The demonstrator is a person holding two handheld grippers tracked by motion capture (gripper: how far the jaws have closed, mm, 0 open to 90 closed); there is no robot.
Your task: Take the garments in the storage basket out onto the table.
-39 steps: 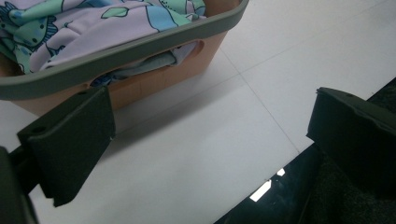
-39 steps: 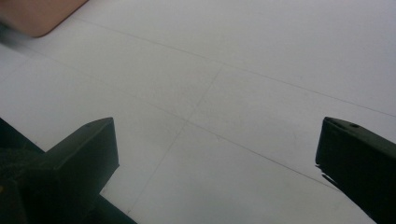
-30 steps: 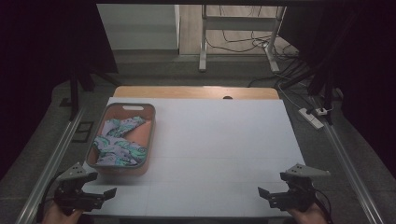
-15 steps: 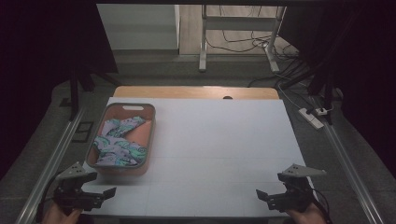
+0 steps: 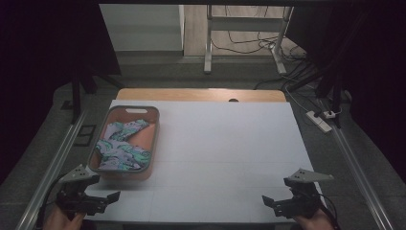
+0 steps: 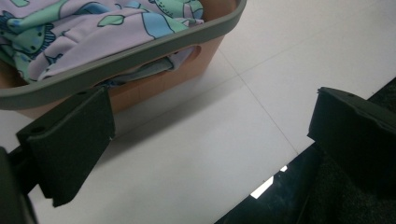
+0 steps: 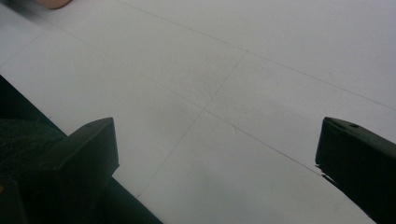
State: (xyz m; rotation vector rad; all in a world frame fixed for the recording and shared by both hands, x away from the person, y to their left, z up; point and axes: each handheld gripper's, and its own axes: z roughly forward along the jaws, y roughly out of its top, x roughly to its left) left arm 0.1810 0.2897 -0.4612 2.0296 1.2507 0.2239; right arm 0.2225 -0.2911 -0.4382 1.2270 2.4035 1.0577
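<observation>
An orange basket with a grey rim point(image 5: 152, 139) stands on the left part of the white table point(image 5: 225, 143). Inside it lies a crumpled lilac cloth with green and blue prints point(image 5: 119, 146). My left gripper point(image 5: 107, 197) hovers at the table's front left corner, just in front of the basket, open and holding nothing. In the left gripper view the basket's rim point(image 6: 140, 53) and the cloth point(image 6: 93, 23) sit close ahead of the wide-apart jaws. My right gripper point(image 5: 268, 201) is at the front right edge, open over bare table point(image 7: 224, 93).
A wooden strip point(image 5: 201, 94) runs along the table's far edge. Metal rails point(image 5: 52, 167) flank both sides. A power strip point(image 5: 318, 120) and cables lie on the floor at the right. A desk frame point(image 5: 208, 43) stands beyond.
Both grippers have drifted slightly toward the front edge of the table. The basket and cloth have not moved.
</observation>
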